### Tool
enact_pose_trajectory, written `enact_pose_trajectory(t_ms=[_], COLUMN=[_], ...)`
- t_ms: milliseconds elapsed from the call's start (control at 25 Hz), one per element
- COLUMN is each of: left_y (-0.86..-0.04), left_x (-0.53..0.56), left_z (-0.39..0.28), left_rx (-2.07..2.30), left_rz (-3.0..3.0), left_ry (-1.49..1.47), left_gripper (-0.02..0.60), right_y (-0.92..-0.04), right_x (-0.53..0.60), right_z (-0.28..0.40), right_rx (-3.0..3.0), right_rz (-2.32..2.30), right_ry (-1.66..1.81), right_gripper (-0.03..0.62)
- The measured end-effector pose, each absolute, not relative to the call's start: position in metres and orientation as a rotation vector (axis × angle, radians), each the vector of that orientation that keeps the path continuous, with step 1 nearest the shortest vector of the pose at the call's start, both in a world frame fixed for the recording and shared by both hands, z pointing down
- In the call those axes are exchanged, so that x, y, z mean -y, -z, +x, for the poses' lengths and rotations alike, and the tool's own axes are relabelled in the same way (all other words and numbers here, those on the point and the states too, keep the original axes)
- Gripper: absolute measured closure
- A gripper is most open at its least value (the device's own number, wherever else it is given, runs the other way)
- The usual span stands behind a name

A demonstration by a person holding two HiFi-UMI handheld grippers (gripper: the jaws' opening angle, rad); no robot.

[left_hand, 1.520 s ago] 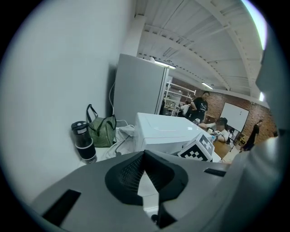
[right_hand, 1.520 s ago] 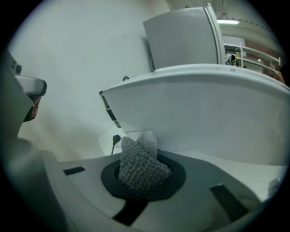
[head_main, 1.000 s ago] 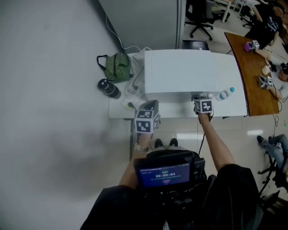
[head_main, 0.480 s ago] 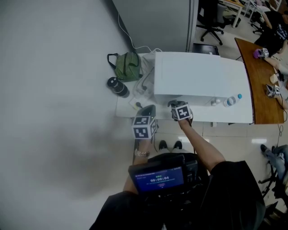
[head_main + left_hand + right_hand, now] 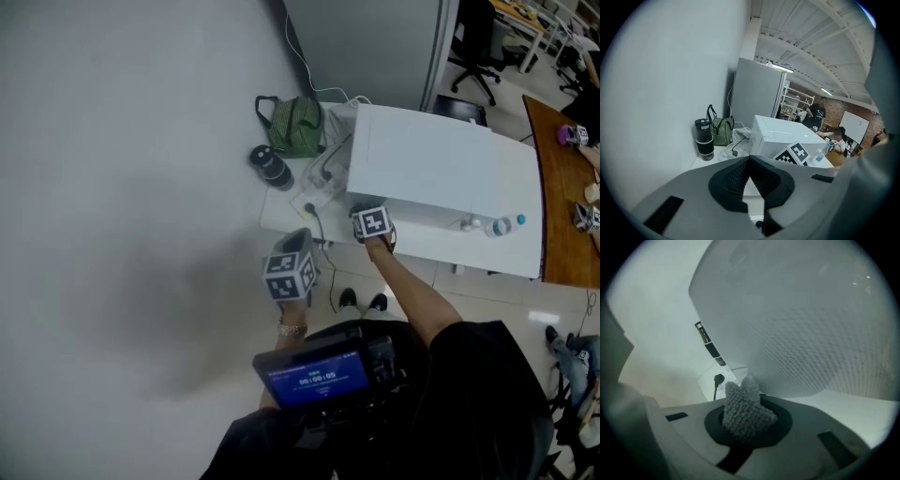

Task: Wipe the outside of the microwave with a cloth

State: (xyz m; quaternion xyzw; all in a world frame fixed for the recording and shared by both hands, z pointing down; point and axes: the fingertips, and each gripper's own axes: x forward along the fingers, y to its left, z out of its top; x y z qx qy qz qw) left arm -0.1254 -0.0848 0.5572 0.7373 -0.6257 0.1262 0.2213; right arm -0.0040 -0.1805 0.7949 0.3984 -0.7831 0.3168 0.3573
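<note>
Presently the right tongs (image 5: pixel 746 416) pinch the cloth (image 5: pixel 743 398) by the microwave (image 5: pixel 811 333), left tongs (image 5: pixel 749 163) closed.

White table (image 5: pixel 441 251) beside the wall, carrying a white microwave (image 5: pixel 441 164), green bag (image 5: pixel 295 127), black flask (image 5: pixel 270 167), power strip (image 5: pixel 317 192), water bottle (image 5: pixel 499 226)
</note>
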Motion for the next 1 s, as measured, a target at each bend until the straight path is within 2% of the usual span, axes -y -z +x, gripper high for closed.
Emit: enact_pose_trajectory(t_ms=[160,320,440,560,680,880,1000], left_y=[-0.558,-0.561,-0.559,-0.556,-0.552,-0.545,-0.559], left_x=[0.098,0.118,0.128,0.136,0.143,0.153,0.160], left_z=[-0.110,-0.069,-0.037,-0.017,-0.015,-0.019,-0.027], left_rx=[1.689,1.579,1.481,1.398,1.359,1.336,1.320], left_rz=[2.074,2.161,2.244,2.315,2.349,2.370,2.351], left_ry=[-0.348,-0.355,-0.360,-0.368,-0.360,-0.336,-0.348], left_gripper=[0.581,0.581,0.581,0.581,0.581,0.581,0.581], right_y=[-0.805,-0.809,-0.803,-0.794,-0.769,-0.641,-0.557], right_x=[0.179,0.166,0.168,0.162,0.152,0.133,0.165], right_z=[0.069,0.160,0.233,0.276,0.261,0.142,0.097], right_rx=[1.922,1.809,1.730,1.684,1.811,2.269,2.507], right_rz=[1.124,1.250,1.401,1.484,1.394,0.929,0.864], right_ry=[-0.838,-0.977,-0.937,-0.959,-1.012,-1.036,-0.979], right_gripper=[0.577,0.577,0.577,0.577,0.577,0.577,0.577])
